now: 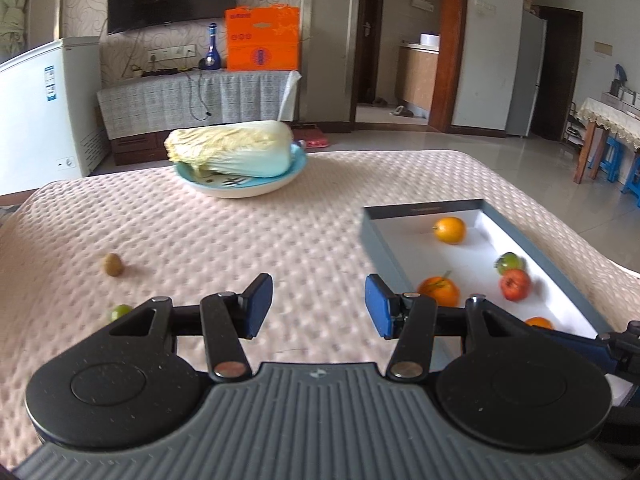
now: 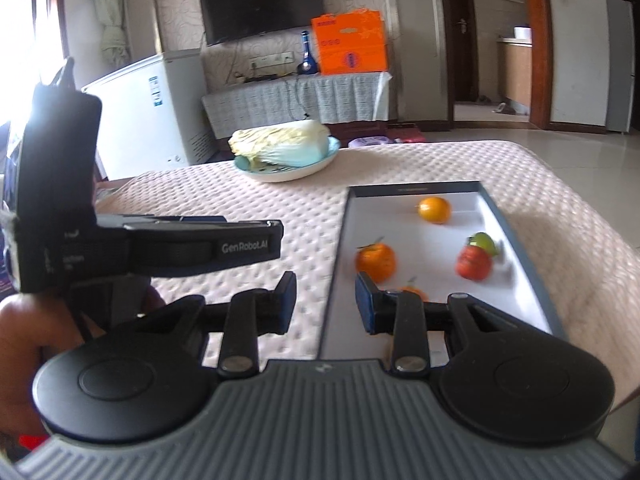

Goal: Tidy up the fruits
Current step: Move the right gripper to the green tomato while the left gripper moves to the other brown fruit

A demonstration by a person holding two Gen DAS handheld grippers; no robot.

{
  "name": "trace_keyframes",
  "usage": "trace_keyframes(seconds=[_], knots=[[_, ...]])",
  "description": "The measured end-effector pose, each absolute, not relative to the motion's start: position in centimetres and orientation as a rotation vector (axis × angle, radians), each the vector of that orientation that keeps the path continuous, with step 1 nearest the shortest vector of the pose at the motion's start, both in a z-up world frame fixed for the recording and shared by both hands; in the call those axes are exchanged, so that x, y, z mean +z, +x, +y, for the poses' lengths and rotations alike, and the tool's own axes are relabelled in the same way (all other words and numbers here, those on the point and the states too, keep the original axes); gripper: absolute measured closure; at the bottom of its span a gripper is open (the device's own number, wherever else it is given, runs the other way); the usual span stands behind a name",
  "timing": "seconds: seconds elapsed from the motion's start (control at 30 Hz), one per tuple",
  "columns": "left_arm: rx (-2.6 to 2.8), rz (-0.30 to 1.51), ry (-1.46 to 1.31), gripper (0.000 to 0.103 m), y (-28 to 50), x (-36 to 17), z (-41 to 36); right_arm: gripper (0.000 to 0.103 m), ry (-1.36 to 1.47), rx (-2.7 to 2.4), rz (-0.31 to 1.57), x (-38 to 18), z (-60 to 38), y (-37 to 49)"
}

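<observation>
Both grippers, left gripper [image 1: 319, 306] and right gripper [image 2: 326, 302], stand released, nothing between the jaws; a kiwi [image 1: 113, 264] and a green fruit [image 1: 121, 312] lie near the table's left edge; both probably light, soft, rolling; pinch across the middle.

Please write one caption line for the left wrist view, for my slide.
Open left hand-held gripper above the quilted table; kiwi left, box of fruit right.
</observation>
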State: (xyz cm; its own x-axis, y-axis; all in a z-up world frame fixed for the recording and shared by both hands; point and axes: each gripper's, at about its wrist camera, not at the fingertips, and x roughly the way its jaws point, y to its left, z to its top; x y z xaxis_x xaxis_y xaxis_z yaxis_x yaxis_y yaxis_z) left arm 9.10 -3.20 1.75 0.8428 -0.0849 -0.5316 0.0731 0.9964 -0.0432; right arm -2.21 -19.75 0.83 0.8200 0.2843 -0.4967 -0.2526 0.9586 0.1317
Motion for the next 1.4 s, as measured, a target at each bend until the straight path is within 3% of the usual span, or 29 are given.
trace_keyframes(seconds=[0.9,1.4], knots=[[0.144,0.592,-0.09,0.046,7.5,0.1,11.7,0.068,-0.02,0.503,0.543,-0.4,-7.6,-1.2],[0.206,0.607,-0.182,0.046,10.1,-1.6,17.1,0.068,-0.075,0.569,0.567,-2.7,-2.3,3.5]])
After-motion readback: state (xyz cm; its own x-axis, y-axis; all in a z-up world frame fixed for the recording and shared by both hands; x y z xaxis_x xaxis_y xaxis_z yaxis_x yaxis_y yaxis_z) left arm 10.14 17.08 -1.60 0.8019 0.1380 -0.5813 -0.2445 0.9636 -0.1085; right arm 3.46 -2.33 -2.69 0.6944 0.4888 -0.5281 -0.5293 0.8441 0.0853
